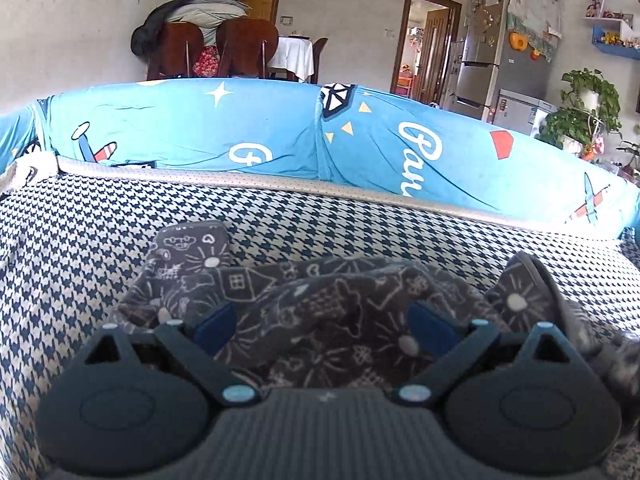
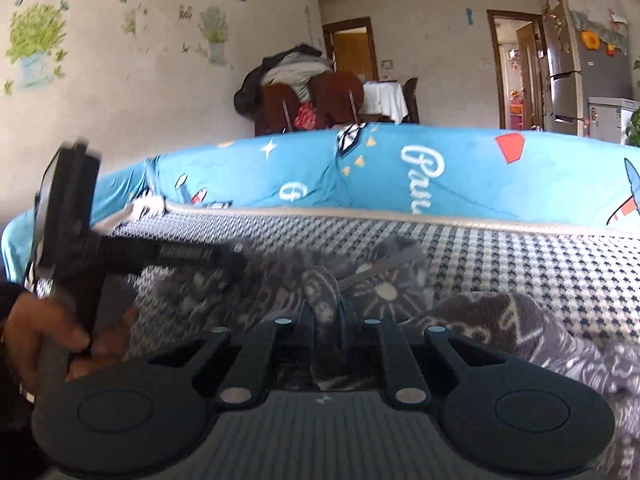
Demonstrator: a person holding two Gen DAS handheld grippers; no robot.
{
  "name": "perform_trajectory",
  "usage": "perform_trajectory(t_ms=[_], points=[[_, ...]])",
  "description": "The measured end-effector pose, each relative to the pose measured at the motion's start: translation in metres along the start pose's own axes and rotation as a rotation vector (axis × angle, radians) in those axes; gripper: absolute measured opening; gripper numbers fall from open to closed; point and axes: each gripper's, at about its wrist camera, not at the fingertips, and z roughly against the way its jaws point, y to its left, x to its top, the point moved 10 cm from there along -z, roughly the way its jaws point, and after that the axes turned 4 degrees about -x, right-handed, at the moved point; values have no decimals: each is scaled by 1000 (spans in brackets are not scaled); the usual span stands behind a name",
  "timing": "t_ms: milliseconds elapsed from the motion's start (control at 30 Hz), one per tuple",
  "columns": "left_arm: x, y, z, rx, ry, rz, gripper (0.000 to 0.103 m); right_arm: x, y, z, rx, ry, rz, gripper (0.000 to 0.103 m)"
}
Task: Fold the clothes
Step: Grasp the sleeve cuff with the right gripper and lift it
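A dark grey garment with white doodle print (image 1: 320, 300) lies bunched on the houndstooth sofa seat (image 1: 80, 240). My left gripper (image 1: 324, 320) is open, its blue fingers (image 1: 214, 322) spread on either side of a fold of the garment. In the right wrist view my right gripper (image 2: 325, 312) is shut on a ridge of the same garment (image 2: 384, 292). The left gripper and the hand holding it (image 2: 72, 264) show blurred at the left of that view, reaching over the cloth. More of the garment (image 2: 520, 332) lies to the right.
A sofa back with a blue printed cover (image 1: 280, 136) runs behind the seat. Beyond it stand chairs piled with clothes (image 1: 208, 28), a table with a white cloth (image 1: 294, 54), a fridge (image 1: 488, 52) and plants (image 1: 580, 108).
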Motion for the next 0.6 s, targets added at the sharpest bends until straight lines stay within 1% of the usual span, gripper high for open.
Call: perform_trajectory(t_ms=[100, 167, 233, 267, 333, 400, 467, 533, 600], points=[[-10, -16, -2, -46, 20, -38, 101, -20, 14, -1, -2, 46, 45, 14], [-20, -29, -8, -70, 51, -82, 101, -32, 20, -2, -10, 76, 77, 14], [-36, -39, -18, -67, 97, -129, 101, -40, 21, -5, -27, 98, 107, 14], [-44, -40, -24, -54, 118, -144, 101, -41, 20, -5, -31, 102, 109, 14], [-55, -38, -32, -35, 149, -147, 101, -42, 18, -4, -36, 98, 101, 14], [-65, -36, -39, -18, 174, -151, 101, -39, 15, 1, -45, 80, 89, 17], [-65, -36, -37, -21, 170, -156, 101, -35, 11, 6, -57, 59, 73, 17], [-65, -34, -35, -29, 171, -145, 101, -30, 8, 11, -76, 33, 59, 20], [-64, -32, -34, -34, 175, -129, 101, -25, 0, 15, -117, 11, 46, 28]])
